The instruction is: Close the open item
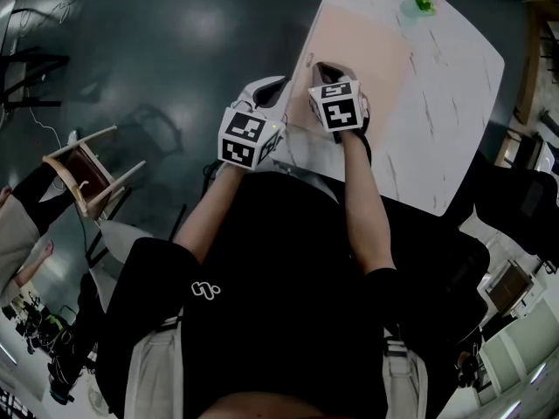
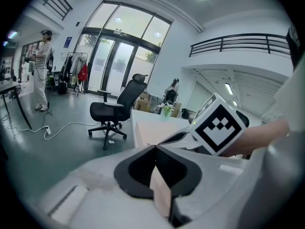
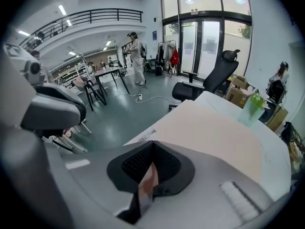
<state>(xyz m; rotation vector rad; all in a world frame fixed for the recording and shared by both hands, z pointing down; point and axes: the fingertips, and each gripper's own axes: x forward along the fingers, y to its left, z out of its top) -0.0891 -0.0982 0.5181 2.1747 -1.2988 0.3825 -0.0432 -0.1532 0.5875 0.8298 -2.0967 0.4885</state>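
Head view: left gripper (image 1: 276,83), right gripper (image 1: 325,67), jaws together, empty, by table (image 1: 454,103) edge.

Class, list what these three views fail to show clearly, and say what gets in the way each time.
- Open item: no view shows one; in the head view the right gripper and forearm cover part of the table's near edge.
- Green thing at the table's far end: too small in the head view, blurred in the right gripper view.
- Label at the mat's edge: print too small to read in the right gripper view.
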